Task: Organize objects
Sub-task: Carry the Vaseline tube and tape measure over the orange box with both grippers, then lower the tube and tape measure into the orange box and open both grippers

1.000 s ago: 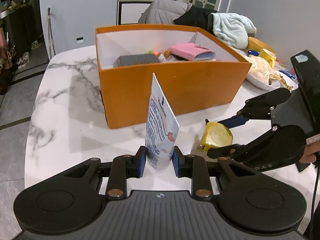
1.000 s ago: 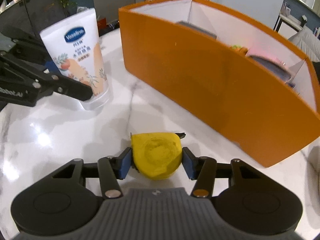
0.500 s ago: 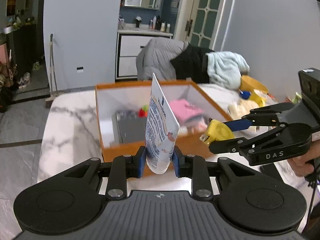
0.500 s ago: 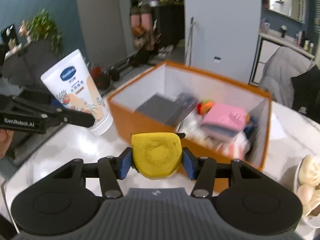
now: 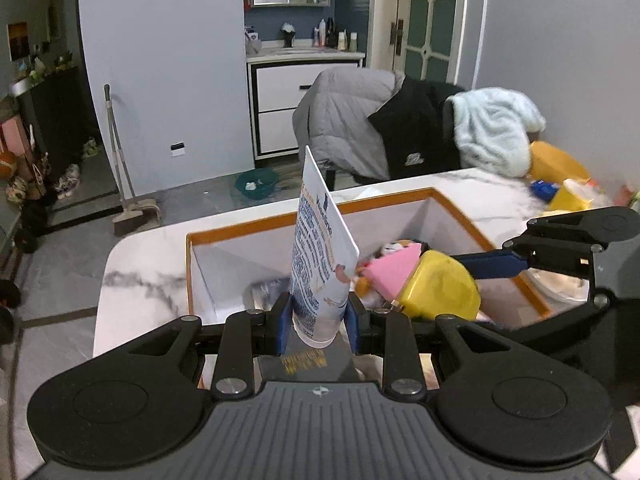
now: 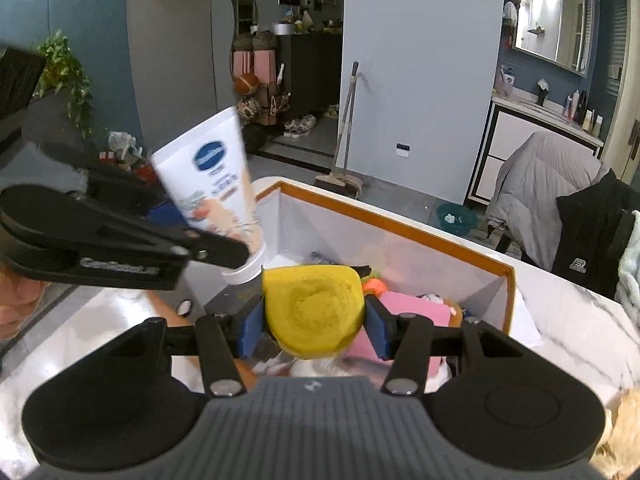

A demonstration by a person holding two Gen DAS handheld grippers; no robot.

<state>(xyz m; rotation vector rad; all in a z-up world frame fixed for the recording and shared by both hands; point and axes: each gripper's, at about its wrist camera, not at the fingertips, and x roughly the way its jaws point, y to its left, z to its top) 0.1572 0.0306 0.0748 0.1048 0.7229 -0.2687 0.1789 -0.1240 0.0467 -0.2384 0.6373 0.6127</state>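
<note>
Left hand-held gripper pinches white lotion tube; right hand-held gripper pinches yellow rounded case. Both above orange cardboard box; next judged: lower, release inside.

Both views are evenly lit by soft, cool indoor light, brightest around the mirror at 1 o'clock in the right wrist view, with dim corners toward 10 o'clock. Fisheye distortion bows the walls and door frames near the edges, and dark vignetting cuts the corners. Motion blur smears the lotion tube and the box contents, while each camera's own tool stays sharp; faint glare sits on the marble surface.
</note>
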